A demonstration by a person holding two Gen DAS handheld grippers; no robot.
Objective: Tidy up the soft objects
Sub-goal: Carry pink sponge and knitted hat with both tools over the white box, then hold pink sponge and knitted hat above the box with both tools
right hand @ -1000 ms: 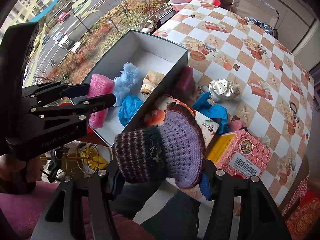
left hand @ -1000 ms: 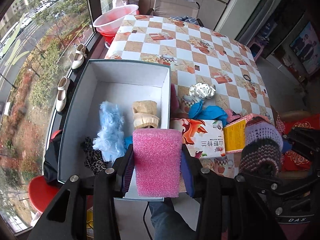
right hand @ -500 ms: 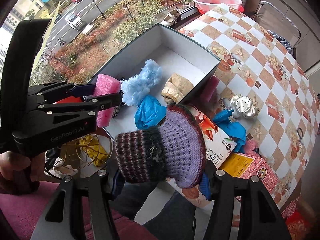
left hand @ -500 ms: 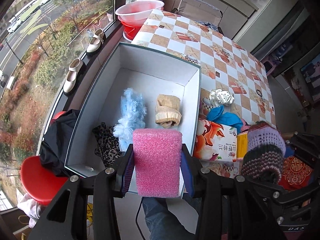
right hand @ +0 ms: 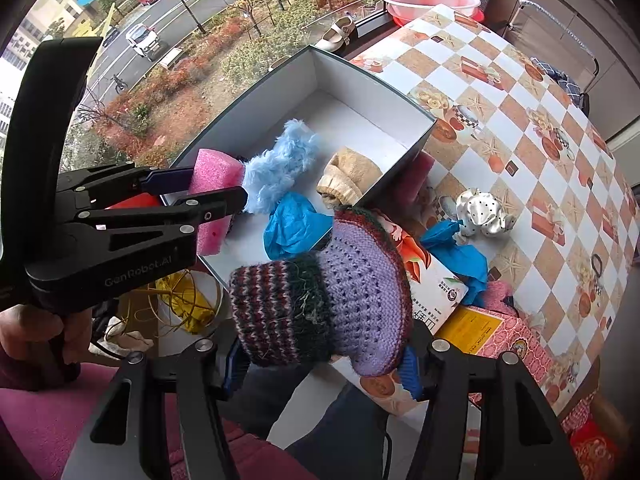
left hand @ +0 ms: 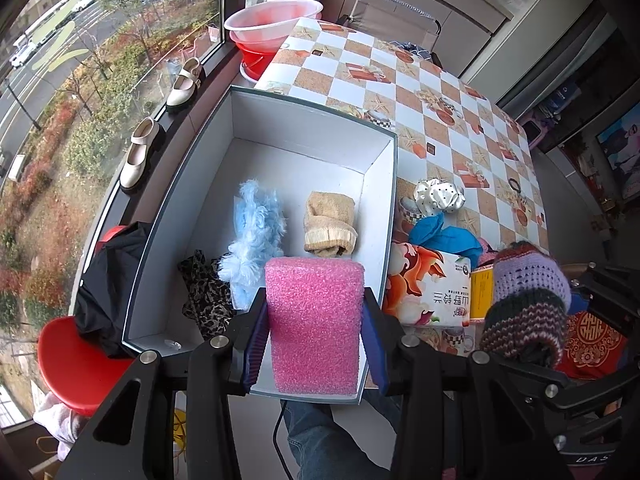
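My left gripper [left hand: 315, 344] is shut on a pink foam sponge [left hand: 315, 320] and holds it over the near edge of the open grey box [left hand: 384, 208]. In the right wrist view the same sponge [right hand: 216, 172] sits between the left gripper's fingers [right hand: 208, 200]. My right gripper [right hand: 324, 364] is shut on a purple and striped knitted hat [right hand: 324, 300], held above the table beside the box [right hand: 416, 152]. Inside the box lie a fluffy light-blue piece [left hand: 256, 236], a beige sock [left hand: 328, 224], a leopard-print cloth [left hand: 208, 296] and a blue cloth [right hand: 296, 224].
On the checkered table [left hand: 440, 92] lie a printed carton [left hand: 432, 292], a blue cloth [left hand: 444, 236], a silver dotted scrunchie [left hand: 438, 196] and a pink patterned box [right hand: 508, 336]. Shoes [left hand: 140, 152] stand on the window ledge. A red stool [left hand: 80, 356] is by the box.
Both grippers shifted toward the box with their loads; more of the box's inside now shows beyond the sponge. Both grips are unchanged, and the last half second shows almost no movement.
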